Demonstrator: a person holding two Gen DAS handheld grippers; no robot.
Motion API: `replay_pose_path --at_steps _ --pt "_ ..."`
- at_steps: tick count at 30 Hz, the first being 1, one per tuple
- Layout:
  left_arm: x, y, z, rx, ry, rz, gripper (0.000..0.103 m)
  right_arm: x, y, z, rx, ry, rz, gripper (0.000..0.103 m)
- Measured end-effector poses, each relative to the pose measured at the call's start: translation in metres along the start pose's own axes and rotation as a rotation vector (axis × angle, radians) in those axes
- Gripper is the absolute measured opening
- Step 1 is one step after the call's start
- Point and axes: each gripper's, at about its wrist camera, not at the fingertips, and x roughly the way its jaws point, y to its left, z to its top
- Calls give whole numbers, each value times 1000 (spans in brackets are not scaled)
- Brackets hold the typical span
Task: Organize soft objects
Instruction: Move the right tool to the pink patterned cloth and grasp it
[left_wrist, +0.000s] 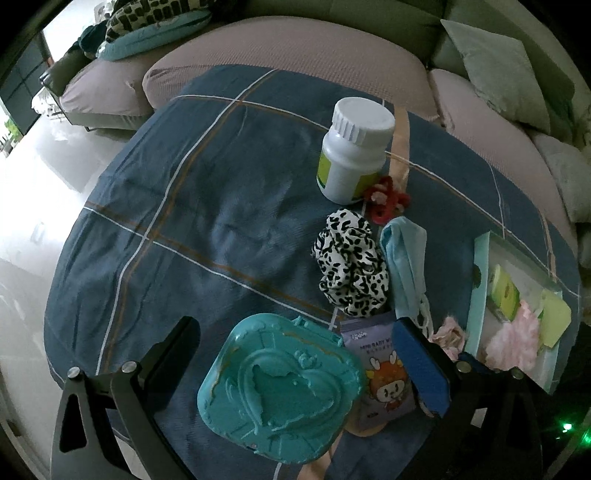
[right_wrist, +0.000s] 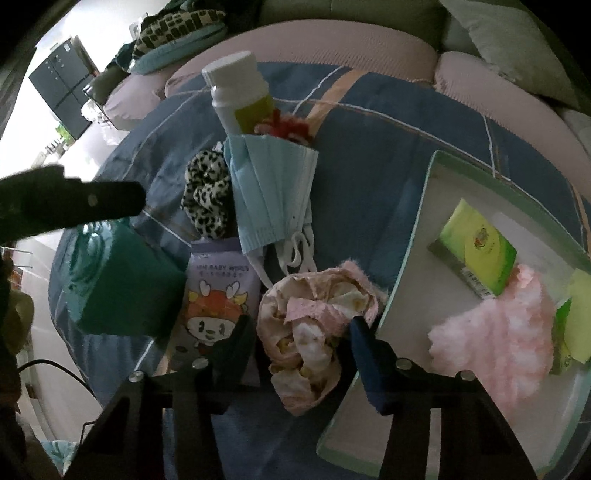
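The right hand-held gripper (right_wrist: 299, 343) points down with its jaws apart around a crumpled pink-and-cream cloth (right_wrist: 314, 325); the pads not clearly pressing it. Just right lies the tray (right_wrist: 413, 258). The left hand-held gripper (left_wrist: 295, 354) stands wide apart over a teal case (left_wrist: 280, 387).

Both wrist views are dim and cool-toned, with a greenish cast over the sofa cushions (left_wrist: 295, 40) beyond the fingers. Daylight pours in from the far left, blowing the floor (left_wrist: 48, 177) out to plain white. The blue cloth (left_wrist: 192, 206) shows soft shadow in its creases. Fisheye bending curves everything near the rims, and the corners go black. In the right view, the dark bar (right_wrist: 70, 201) left of the fingers is smeared.
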Motion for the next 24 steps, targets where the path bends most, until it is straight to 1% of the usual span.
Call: replay_pose_path --at_steps 4,6,8,10,12,15,19,22,24 --pt "1 2 1 -10 0 -2 103 3 1 0 -28 4 -18 46" --pt "1 3 1 -16 1 -4 103 7 2 0 -41 19 -36 37" --pt "1 3 1 -20 1 -10 103 11 2 0 -50 27 -49 34" --pt "1 4 2 -27 -2 -25 103 10 -1 4 -42 18 -50 30" --pt "1 5 4 -34 -4 -32 103 6 -1 4 -37 -2 -48 23" --pt "2 6 6 -40 -3 -40 103 1 -5 5 -29 -13 -42 20" --pt "4 5 12 -49 -7 -64 103 -6 -11 5 -11 -35 -34 18" --pt "2 4 17 -61 -27 -89 103 -15 -19 8 21 -66 -14 16" --pt "1 2 20 -63 -40 -90 103 -21 -24 10 44 -92 -2 16"
